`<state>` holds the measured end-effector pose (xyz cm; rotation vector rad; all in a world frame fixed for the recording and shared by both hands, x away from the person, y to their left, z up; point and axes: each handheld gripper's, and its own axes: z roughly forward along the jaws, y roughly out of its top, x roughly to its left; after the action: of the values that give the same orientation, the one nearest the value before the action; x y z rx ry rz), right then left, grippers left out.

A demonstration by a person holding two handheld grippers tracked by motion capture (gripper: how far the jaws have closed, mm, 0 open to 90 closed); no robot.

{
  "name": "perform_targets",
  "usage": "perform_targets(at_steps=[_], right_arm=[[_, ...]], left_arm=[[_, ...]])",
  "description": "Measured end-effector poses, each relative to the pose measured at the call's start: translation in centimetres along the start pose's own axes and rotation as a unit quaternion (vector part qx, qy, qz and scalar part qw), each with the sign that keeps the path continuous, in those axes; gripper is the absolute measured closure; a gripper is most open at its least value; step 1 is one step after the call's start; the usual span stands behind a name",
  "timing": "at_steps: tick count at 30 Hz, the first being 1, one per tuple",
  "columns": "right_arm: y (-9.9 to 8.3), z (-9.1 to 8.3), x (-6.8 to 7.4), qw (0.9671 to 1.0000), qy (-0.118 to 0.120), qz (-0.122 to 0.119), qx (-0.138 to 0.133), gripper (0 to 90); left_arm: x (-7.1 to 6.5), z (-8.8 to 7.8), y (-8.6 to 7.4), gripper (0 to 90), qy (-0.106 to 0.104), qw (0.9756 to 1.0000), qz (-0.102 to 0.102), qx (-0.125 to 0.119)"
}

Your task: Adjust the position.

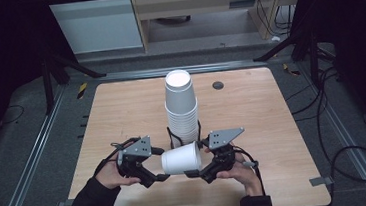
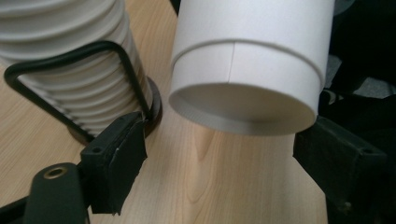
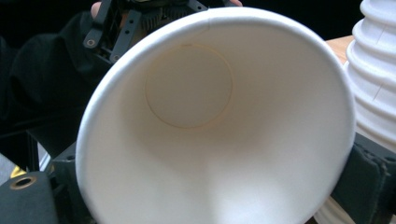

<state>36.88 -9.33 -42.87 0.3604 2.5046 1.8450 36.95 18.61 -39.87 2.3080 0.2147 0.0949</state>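
A single white paper cup (image 1: 181,158) lies on its side in the air between my two grippers, just in front of a tall stack of upturned white cups (image 1: 181,108). My right gripper (image 1: 200,159) is shut on the cup's wide mouth; in the right gripper view I look straight into the cup (image 3: 210,140), with a jaw on each side of its rim. My left gripper (image 1: 160,163) stands open at the cup's base end. In the left gripper view the cup's recessed bottom (image 2: 243,102) hangs between and above the spread jaws, not touching them.
The cup stack (image 2: 70,56) sits in a black wire holder (image 2: 93,46) at the middle of the wooden table (image 1: 121,113). A small dark grommet (image 1: 218,85) lies at the back right. Cables (image 1: 346,154) trail on the floor to the right.
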Motion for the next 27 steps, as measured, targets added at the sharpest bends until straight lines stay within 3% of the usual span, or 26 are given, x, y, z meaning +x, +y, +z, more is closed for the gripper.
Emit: perform_targets(at_steps=[9, 20, 27], right_arm=[[1.7, 0.8, -0.4, 0.9975, -0.007, -0.025, 0.066, 8.5], [2.7, 3.2, -0.5, 0.9904, 0.002, -0.039, 0.133, 8.5], [3.1, 4.5, -0.4, 0.9876, 0.011, -0.044, 0.15, 8.4]], left_arm=[[0.0, 0.3, -0.1, 12.2, 0.011, 0.9997, 0.002, 0.023], [-0.2, 1.3, 0.0, 11.6, 0.007, 0.9987, 0.015, 0.047], [-0.4, 1.7, 0.1, 12.8, 0.006, 0.9982, 0.021, 0.055]])
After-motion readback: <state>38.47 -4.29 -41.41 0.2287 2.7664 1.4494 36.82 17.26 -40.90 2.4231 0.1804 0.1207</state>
